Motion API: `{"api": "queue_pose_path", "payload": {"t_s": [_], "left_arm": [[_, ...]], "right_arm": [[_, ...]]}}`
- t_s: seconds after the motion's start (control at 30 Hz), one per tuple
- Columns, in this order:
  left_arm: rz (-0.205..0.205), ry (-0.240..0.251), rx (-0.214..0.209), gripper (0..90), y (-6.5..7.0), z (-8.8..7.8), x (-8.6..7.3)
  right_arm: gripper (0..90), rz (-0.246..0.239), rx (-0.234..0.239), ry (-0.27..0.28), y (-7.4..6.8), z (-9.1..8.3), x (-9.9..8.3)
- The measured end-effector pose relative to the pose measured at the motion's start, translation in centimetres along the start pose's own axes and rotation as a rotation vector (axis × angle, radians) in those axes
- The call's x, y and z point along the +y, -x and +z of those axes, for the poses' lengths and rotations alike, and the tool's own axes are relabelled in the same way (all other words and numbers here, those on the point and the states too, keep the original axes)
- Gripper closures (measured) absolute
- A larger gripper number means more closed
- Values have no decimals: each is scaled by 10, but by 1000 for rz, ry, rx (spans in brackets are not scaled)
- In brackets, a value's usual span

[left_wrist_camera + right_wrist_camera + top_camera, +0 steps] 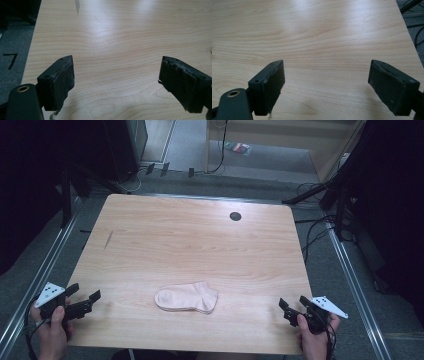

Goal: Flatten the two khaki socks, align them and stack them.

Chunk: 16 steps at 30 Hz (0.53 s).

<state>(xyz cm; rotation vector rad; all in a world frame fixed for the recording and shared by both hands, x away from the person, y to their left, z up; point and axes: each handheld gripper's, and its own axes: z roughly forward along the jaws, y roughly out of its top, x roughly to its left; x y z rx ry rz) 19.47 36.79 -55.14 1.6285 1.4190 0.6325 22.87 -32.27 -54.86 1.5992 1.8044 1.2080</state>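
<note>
A pale pink sock (186,298) lies flat near the front middle of the wooden table (190,240), seemingly a folded or stacked pair. My left gripper (84,295) rests at the front left corner, held by a hand, jaws wide apart and empty. In the left gripper view the gripper (116,72) has bare wood between its worn pads (65,82). My right gripper (293,302) sits at the front right corner, also open and empty. In the right gripper view the gripper (327,75) frames only tabletop. The sock lies between the two grippers, apart from both.
A small dark round hole (235,216) sits near the table's far edge. A dark scuff (108,239) marks the left side. Cables (320,227) and stand legs lie on the grey floor around the table; metal rails (45,270) run along both sides.
</note>
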Motion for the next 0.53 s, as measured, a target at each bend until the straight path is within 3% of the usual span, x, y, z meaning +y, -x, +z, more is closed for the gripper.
{"api": "queue_pose_path", "payload": {"t_s": [0.1, 0.23, 0.53], "left_arm": [[3, 13, -18, 132, 1, 0, -1], [14, 11, -12, 132, 3, 0, -1], [-4, 28, -16, 133, 2, 0, -2]], "right_arm": [[139, -6, -4, 0, -1, 0, 0], [139, 5, -17, 4, -1, 0, 0], [137, 63, -39, 7, 3, 0, 0]]}}
